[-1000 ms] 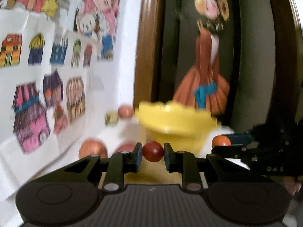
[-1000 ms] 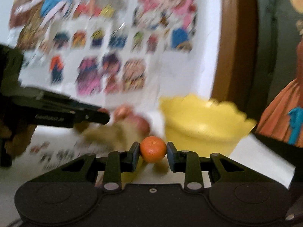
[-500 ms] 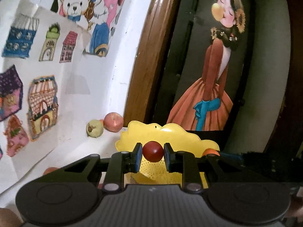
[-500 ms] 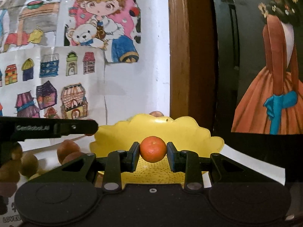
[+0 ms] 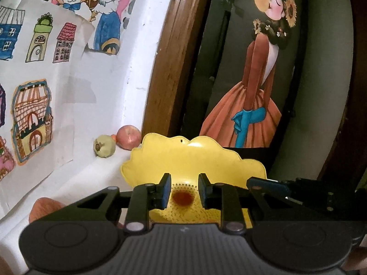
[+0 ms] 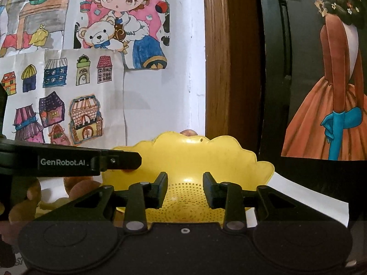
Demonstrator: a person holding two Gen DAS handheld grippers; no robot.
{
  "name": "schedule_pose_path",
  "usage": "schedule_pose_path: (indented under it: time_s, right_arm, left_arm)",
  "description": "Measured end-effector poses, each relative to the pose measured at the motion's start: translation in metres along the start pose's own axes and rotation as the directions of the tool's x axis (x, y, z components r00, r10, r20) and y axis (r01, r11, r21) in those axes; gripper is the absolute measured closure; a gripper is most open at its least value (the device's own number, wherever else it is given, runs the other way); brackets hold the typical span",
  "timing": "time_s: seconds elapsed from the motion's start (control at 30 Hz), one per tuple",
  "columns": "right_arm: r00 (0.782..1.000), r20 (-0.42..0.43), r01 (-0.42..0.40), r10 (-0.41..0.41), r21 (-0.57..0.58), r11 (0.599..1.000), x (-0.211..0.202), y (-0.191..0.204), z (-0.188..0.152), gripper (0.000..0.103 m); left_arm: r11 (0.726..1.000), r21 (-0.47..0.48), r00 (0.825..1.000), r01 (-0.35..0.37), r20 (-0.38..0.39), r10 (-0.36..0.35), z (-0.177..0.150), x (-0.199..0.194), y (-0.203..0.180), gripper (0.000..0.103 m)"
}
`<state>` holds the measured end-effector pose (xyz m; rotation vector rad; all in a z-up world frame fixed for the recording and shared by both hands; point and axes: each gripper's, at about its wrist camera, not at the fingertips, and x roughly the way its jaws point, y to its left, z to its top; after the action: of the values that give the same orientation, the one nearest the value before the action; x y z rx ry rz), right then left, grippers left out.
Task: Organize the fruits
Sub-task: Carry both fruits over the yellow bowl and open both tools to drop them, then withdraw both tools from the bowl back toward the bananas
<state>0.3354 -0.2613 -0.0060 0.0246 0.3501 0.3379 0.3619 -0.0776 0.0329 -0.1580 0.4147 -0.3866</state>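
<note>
Both wrist views look forward, close over the shared yellow colander (image 5: 192,158), apparently from adjacent sides.

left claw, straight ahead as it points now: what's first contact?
Most likely the yellow colander: its far inner wall fills the gap ahead of the open left claw. The blurred red fruit sits lower inside; depth is unclear.
</note>
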Motion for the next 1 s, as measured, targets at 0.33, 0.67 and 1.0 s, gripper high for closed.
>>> schedule_pose_path:
  time_s: [0.33, 0.67, 1.0]
  right_arm:
    - [0.999, 0.033, 0.019, -0.019, 0.004, 1.0, -0.017, -0.007, 0.0, 0.037]
    - [0.991, 0.128, 0.028, -0.028, 0.004, 1.0, -0.072, 0.005, -0.002, 0.001]
    - [0.981, 0.19, 0.043, -0.035, -0.036, 0.998, -0.154, 0.042, -0.013, 0.001]
  left_arm:
    - [1.0, -0.019, 0.999, -0.016, 0.039, 0.016, 0.002, -0.017, 0.002, 0.038]
    - [0.996, 0.008, 0.978, -0.085, 0.194, 0.081, -0.004, -0.081, -0.001, 0.0]
    - [0.982, 0.004, 0.95, -0.19, 0.255, 0.183, -0.024, -0.182, -0.019, 0.0]
